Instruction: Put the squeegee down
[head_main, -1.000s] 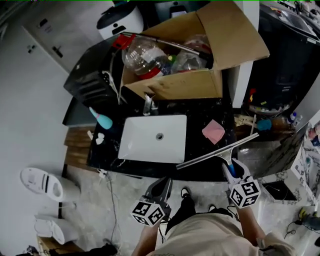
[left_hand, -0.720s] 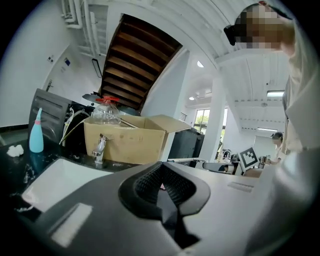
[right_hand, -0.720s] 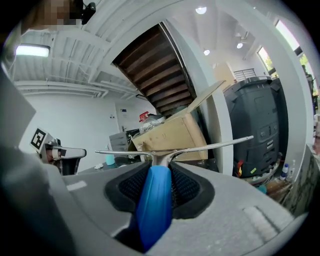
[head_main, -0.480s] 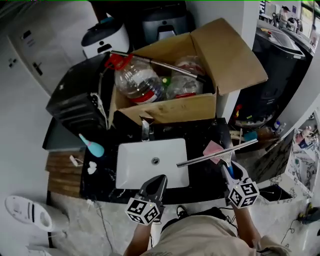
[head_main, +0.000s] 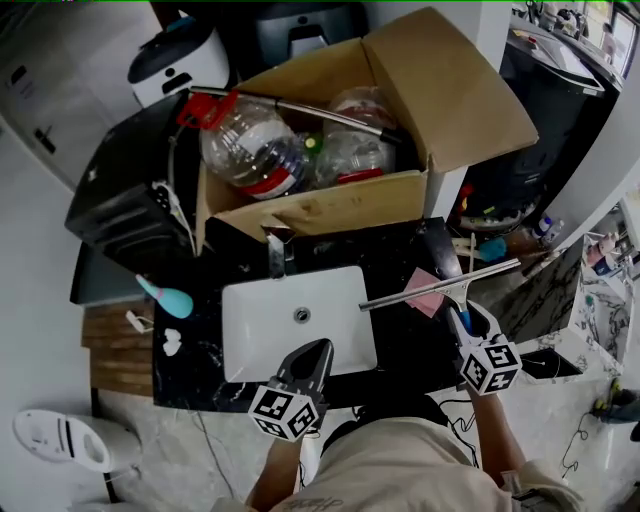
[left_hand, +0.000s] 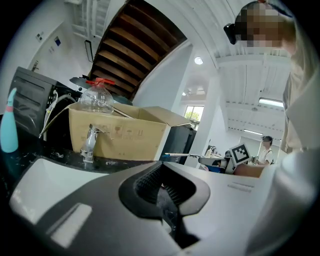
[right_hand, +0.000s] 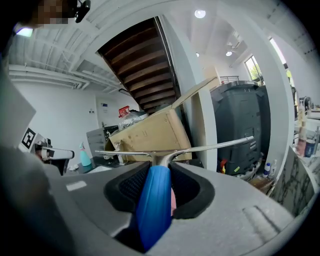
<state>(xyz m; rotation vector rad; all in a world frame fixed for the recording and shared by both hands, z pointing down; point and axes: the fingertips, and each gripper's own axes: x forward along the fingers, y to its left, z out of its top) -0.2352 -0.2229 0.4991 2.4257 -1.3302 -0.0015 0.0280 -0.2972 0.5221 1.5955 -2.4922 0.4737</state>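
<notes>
The squeegee (head_main: 440, 285) has a long metal blade and a blue handle (right_hand: 155, 205). My right gripper (head_main: 462, 318) is shut on that handle and holds the blade crosswise over the black counter (head_main: 400, 345), right of the white sink (head_main: 250, 345). The blade passes over a pink cloth (head_main: 422, 297). In the right gripper view the handle fills the gap between the pads of the right gripper (right_hand: 160, 175), and the blade (right_hand: 210, 147) spans the view ahead. My left gripper (head_main: 312, 352) hovers at the sink's front rim, shut and holding nothing; the left gripper (left_hand: 161, 189) also shows its pads together.
An open cardboard box (head_main: 330, 205) full of plastic bottles stands behind the sink, beside the faucet (head_main: 277, 255). A teal bottle (head_main: 165, 296) lies at the counter's left end. A black appliance (head_main: 125, 205) sits at the back left. Shelves with clutter stand to the right.
Both grippers have moved forward from the counter's front edge to over it. The squeegee went with the right gripper and now hangs above the pink cloth. The left gripper reached the sink's rim.
</notes>
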